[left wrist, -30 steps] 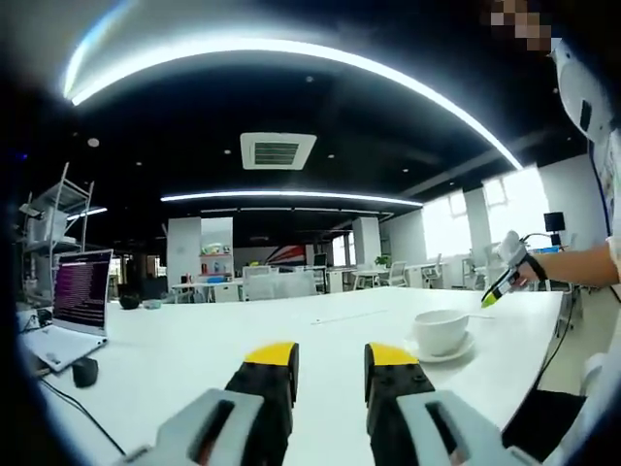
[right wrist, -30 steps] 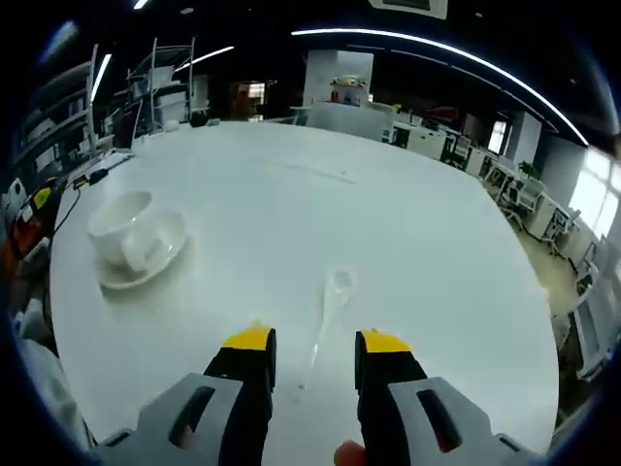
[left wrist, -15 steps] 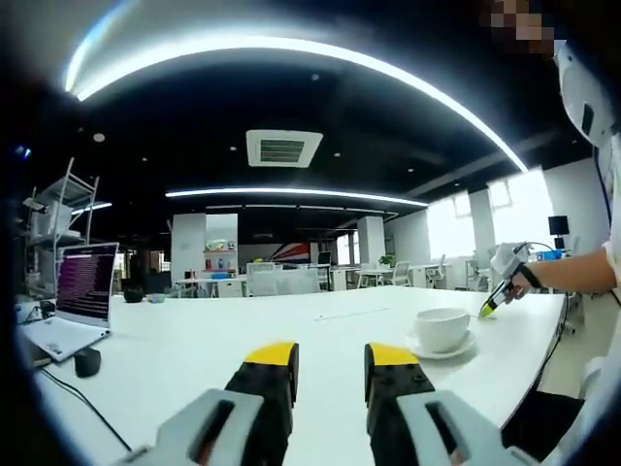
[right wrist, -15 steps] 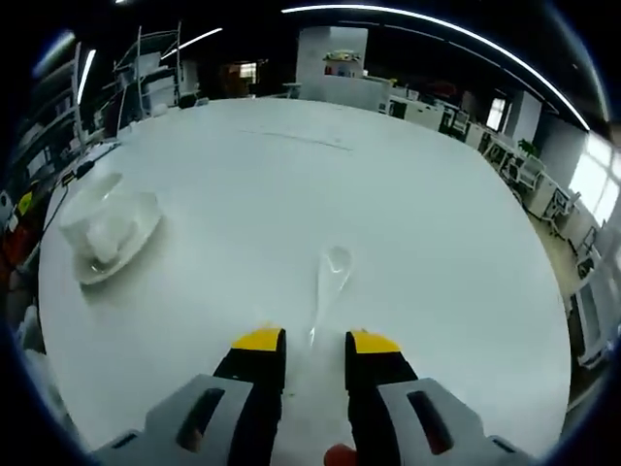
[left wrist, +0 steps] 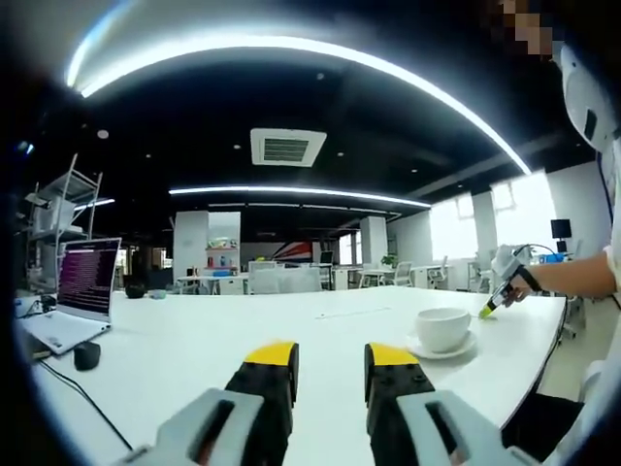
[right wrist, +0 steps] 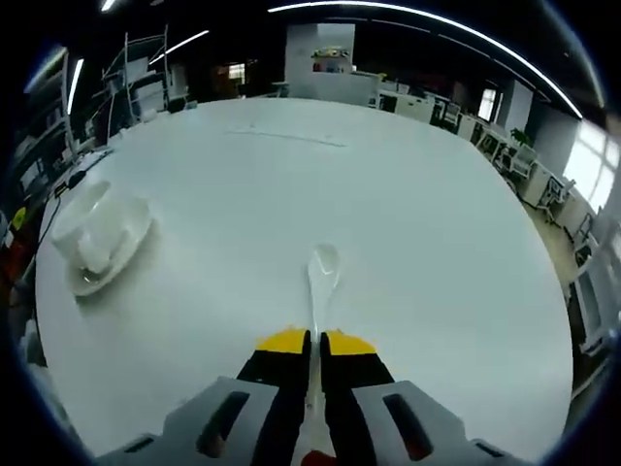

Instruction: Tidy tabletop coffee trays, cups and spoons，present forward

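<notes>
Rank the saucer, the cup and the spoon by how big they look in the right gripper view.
1. saucer
2. cup, close behind the saucer it sits on
3. spoon, longer but far thinner; it lies nearer the camera, so its rank is unsure.

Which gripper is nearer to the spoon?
Right. The right gripper is closed on the spoon handle; the left gripper hovers open over bare table.

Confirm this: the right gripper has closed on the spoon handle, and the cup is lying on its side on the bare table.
Partly wrong. In the right gripper view the right gripper is closed on the spoon handle, but the cup is not on the bare table: it sits on its saucer. The left gripper view shows it upright there.
</notes>
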A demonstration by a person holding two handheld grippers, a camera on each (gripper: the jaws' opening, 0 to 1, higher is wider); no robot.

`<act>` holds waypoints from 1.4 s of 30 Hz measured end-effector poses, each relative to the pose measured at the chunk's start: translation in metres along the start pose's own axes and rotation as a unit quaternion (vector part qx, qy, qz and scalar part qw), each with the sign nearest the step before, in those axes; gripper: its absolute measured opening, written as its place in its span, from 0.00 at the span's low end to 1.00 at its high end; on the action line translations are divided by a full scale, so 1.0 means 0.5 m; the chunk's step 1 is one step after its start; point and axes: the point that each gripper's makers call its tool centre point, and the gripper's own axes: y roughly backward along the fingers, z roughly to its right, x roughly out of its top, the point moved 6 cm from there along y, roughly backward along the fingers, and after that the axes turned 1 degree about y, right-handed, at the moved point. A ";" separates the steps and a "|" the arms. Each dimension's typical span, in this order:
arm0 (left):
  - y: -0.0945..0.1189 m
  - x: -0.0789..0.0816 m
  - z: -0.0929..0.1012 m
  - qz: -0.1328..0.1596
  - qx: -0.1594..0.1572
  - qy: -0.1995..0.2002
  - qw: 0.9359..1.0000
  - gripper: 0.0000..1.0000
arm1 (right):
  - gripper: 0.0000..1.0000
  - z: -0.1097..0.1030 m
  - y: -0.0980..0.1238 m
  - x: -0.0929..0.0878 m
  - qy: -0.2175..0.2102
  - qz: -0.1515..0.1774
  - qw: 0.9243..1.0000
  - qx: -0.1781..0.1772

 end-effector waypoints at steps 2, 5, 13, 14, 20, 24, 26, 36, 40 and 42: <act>-0.001 -0.003 -0.001 -0.001 0.000 0.000 1.000 0.29 | 0.06 0.002 0.001 0.000 0.002 0.001 1.000 0.000; -0.002 -0.006 -0.001 0.000 0.001 0.005 1.000 0.29 | 0.06 0.003 0.001 0.001 0.007 0.002 1.000 0.000; -0.002 -0.006 -0.001 0.003 0.003 0.008 1.000 0.29 | 0.05 0.010 -0.003 0.006 0.002 0.006 1.000 -0.002; -0.002 -0.006 -0.001 0.002 0.003 0.008 1.000 0.29 | 0.05 0.009 -0.003 0.006 0.002 0.007 1.000 -0.002; 0.002 -0.014 -0.015 0.002 0.007 0.012 1.000 0.29 | 0.05 0.011 -0.001 0.019 0.008 0.016 1.000 -0.007; -0.001 -0.016 -0.018 0.001 0.008 0.013 1.000 0.29 | 0.05 0.008 0.003 0.027 0.016 0.019 1.000 -0.007; -0.002 -0.017 -0.018 -0.001 0.007 0.011 1.000 0.29 | 0.05 0.006 0.005 0.029 0.019 0.022 1.000 -0.006; -0.006 -0.014 -0.015 -0.006 -0.006 -0.003 1.000 0.29 | 0.05 0.007 0.052 0.045 0.028 0.042 0.999 -0.004; -0.006 -0.012 -0.009 -0.012 -0.018 -0.011 1.000 0.29 | 0.05 0.004 0.081 0.056 0.036 0.052 0.998 0.005; -0.007 -0.012 -0.008 -0.014 -0.022 -0.013 1.000 0.29 | 0.05 0.003 0.094 0.063 0.040 0.056 0.998 0.008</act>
